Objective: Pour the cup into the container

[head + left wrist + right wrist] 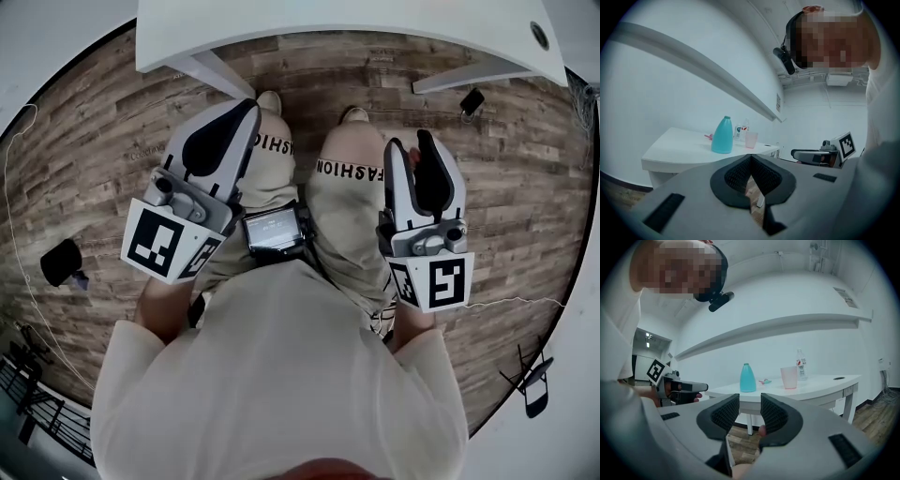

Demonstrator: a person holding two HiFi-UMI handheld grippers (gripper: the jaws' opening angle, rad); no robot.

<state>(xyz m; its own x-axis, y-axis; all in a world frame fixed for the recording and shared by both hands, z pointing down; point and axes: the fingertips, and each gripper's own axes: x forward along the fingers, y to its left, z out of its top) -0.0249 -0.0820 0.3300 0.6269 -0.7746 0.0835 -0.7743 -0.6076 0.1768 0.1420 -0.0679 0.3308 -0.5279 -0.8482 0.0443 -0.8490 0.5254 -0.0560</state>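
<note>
A translucent pink cup point(789, 377) stands on the white table point(825, 386), right of a teal bottle-shaped container point(747, 378). The left gripper view shows the same cup point(751, 139) and teal container point(722, 136) far ahead. Both grippers hang over the person's legs, well short of the table point(328, 28). My left gripper point(248, 108) point(750, 157) has its jaws pressed together with nothing in them. My right gripper point(409, 141) point(750, 400) shows a narrow gap between its pads, and nothing sits in that gap.
A clear bottle with a red label point(802, 364) stands behind the cup, and a small pink item point(764, 380) lies by the teal container. A long wall shelf point(787, 326) runs above the table. A black object point(61, 262) lies on the wooden floor at left.
</note>
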